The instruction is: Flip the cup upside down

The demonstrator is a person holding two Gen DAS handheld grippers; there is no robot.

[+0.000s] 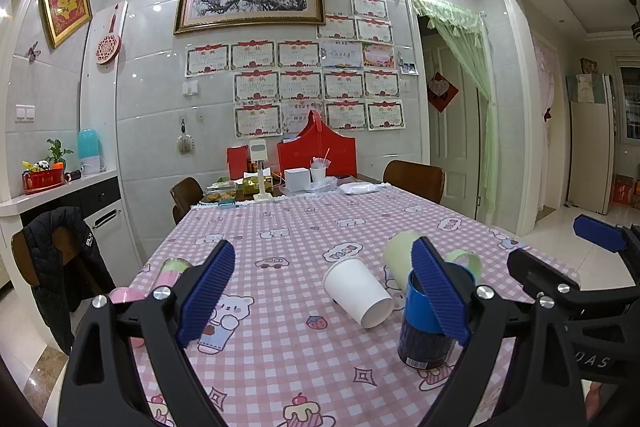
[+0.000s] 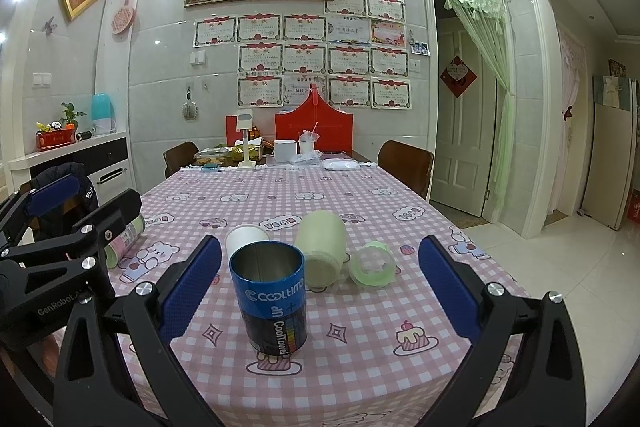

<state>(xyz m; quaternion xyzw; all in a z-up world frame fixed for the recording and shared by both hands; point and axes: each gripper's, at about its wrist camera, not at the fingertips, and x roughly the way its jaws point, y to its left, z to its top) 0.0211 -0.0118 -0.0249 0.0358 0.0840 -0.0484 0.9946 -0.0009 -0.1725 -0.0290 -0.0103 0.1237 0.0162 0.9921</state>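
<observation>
A blue and black can-like cup (image 2: 272,301) stands upright, mouth up, near the table's front edge; in the left wrist view the cup (image 1: 424,331) sits behind my right finger. A white paper cup (image 1: 358,291) lies on its side, and its rim (image 2: 246,237) shows behind the blue cup. A pale green cup (image 2: 322,247) lies on its side beside a small green cup (image 2: 372,263). My left gripper (image 1: 324,295) is open and empty. My right gripper (image 2: 320,291) is open, its fingers either side of the blue cup without touching it.
The table has a pink checked cloth (image 1: 280,359). A pink and green bottle (image 1: 170,273) lies at the left edge. Boxes, a white cup and food packs (image 2: 280,151) stand at the far end. Chairs (image 2: 406,165) flank the table; a jacket-draped chair (image 1: 60,259) stands left.
</observation>
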